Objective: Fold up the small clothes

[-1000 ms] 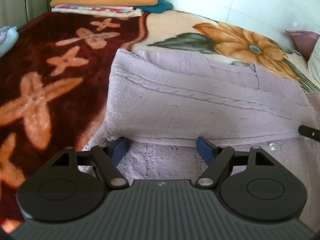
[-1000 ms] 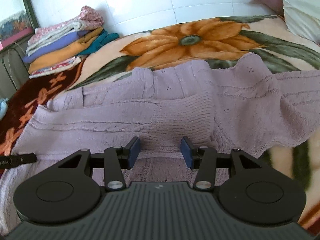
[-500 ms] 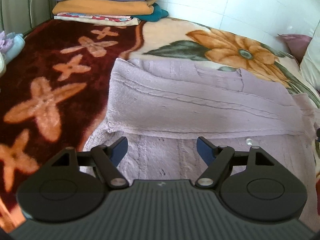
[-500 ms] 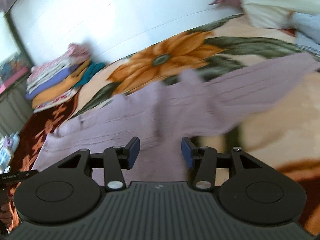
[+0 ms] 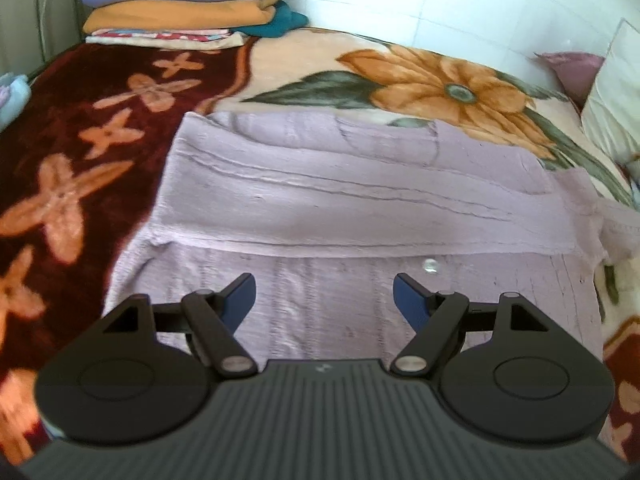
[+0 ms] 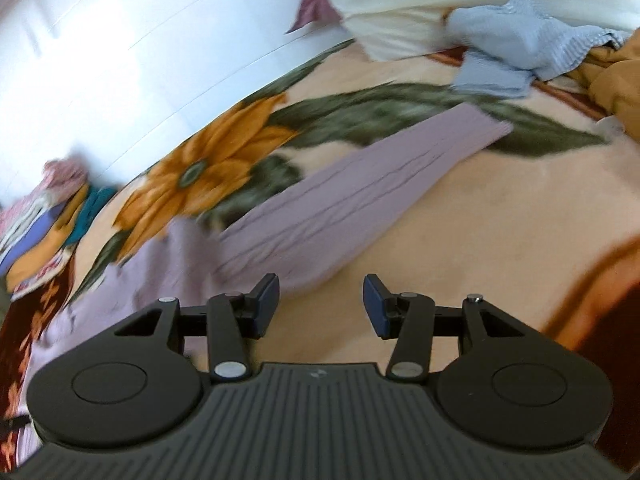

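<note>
A lilac knit sweater (image 5: 352, 200) lies flat on the flowered blanket, with one side folded over its body. My left gripper (image 5: 324, 300) is open and empty, hovering over the sweater's near part. In the blurred right wrist view one sleeve (image 6: 360, 196) stretches out to the right across the blanket. My right gripper (image 6: 320, 304) is open and empty, above the blanket just off the sleeve's near edge.
A stack of folded clothes (image 5: 188, 4) sits at the bed's far left corner by the white wall. A pillow (image 5: 612, 116) lies at the right. Loose light blue (image 6: 516, 52) and orange (image 6: 616, 84) garments lie beyond the sleeve.
Both grippers have pulled back from the folded sweater edge. The left has risen. The right has swung right toward the outstretched sleeve.
</note>
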The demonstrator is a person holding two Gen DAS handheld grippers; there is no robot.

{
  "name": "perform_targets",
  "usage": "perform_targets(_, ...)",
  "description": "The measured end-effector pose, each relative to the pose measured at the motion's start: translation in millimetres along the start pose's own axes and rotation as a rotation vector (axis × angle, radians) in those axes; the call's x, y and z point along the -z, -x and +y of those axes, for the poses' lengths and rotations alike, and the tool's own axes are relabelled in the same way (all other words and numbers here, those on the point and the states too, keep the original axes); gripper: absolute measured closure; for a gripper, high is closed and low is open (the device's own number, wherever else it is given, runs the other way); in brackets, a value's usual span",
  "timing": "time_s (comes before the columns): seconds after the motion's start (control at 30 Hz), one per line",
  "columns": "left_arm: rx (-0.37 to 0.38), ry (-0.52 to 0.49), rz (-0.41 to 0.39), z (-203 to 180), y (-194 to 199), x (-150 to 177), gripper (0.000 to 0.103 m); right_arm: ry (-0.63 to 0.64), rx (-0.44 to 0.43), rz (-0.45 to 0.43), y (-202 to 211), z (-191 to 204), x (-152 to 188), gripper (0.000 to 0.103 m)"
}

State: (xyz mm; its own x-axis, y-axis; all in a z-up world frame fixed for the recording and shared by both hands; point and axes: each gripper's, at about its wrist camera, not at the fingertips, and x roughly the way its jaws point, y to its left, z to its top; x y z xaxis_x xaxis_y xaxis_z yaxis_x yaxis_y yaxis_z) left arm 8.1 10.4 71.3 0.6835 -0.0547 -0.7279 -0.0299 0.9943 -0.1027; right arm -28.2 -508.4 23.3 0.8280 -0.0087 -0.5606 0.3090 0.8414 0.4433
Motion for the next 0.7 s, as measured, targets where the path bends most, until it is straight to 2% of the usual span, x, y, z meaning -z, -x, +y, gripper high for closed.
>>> perform_targets(0.2, -0.024, -0.036, 0.015, -17.6, -6.1, -0.1, 0.026, -0.076, 0.027, -0.006, -36.9, -30.1, -22.9, 0.048)
perform_targets(0.33, -0.041, -0.038, 0.026, -21.7, -12.3, -0.8, 0.026, -0.125, 0.014, -0.016, -61.3, -45.1, -34.5, 0.048)
perform_targets(0.37, -0.044, -0.036, 0.029, -22.5, -13.7, -1.0, 0.026, -0.123, 0.014, -0.023, -65.1, -45.7, -36.9, 0.046)
perform_targets(0.43, -0.051, -0.035, 0.036, -22.7, -17.8, -0.9, 0.026, -0.122, -0.005, -0.040, -74.3, -48.0, -43.4, 0.035)
perform_targets(0.6, -0.072, -0.032, 0.052, -23.6, -25.6, 1.0, 0.026, -0.162, -0.007, -0.094, -89.5, -55.0, -55.7, 0.035)
perform_targets(0.67, -0.074, -0.030, 0.056, -24.0, -27.1, 2.1, 0.026, -0.165, -0.004, -0.110, -92.8, -55.8, -57.5, 0.036)
perform_targets(0.7, -0.075, -0.031, 0.056, -24.3, -27.6, 2.7, 0.026, -0.158, 0.018, -0.119, -93.3, -55.0, -57.5, 0.049)
